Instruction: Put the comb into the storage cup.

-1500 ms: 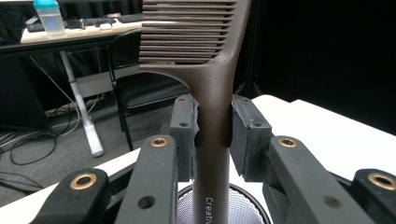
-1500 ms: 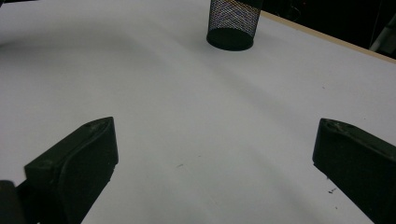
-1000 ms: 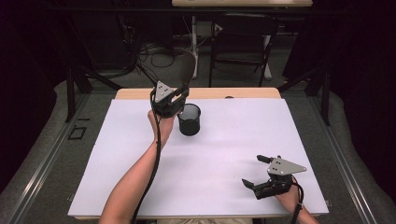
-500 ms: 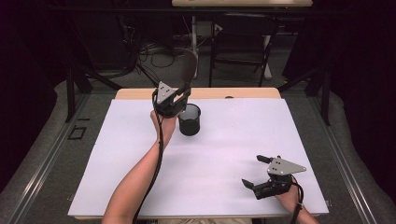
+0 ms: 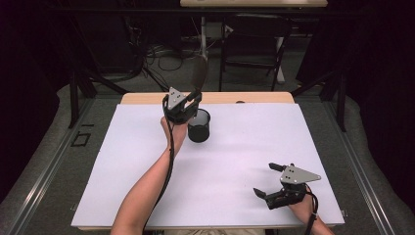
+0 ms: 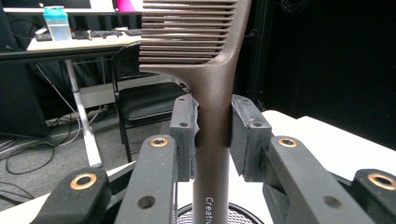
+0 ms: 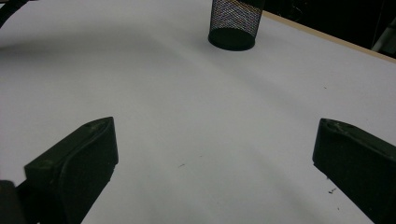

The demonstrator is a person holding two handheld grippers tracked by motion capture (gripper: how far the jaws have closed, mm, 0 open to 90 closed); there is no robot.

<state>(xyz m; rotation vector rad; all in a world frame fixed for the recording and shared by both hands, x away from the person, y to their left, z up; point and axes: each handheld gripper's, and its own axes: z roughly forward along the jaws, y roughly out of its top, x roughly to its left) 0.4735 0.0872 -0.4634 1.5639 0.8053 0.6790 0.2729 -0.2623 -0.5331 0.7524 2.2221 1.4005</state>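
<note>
My left gripper point(image 5: 185, 104) is held up at the table's far side, shut on the handle of a brown wide-toothed comb point(image 5: 198, 73). The comb stands upright with its teeth at the top. In the left gripper view the pads point(image 6: 184, 126) clamp the comb point(image 6: 210, 70) from both sides, and the rim of a black mesh cup point(image 6: 243, 212) shows just below the handle. The mesh cup point(image 5: 199, 126) stands on the white table point(image 5: 244, 142) right beside that hand. My right gripper point(image 5: 264, 179) rests low at the near right, open, with nothing between its jaws. It faces the cup point(image 7: 235, 23) across bare table.
The table's wooden far edge point(image 5: 254, 97) lies behind the cup. Beyond it are a black chair point(image 5: 249, 44), floor cables point(image 5: 161, 54) and dark stands. A desk with a blue-capped bottle point(image 6: 57, 23) shows far off in the left gripper view.
The comb's head has swung up and now stands above the left gripper; the left hand shifted only slightly. The right gripper has not moved.
</note>
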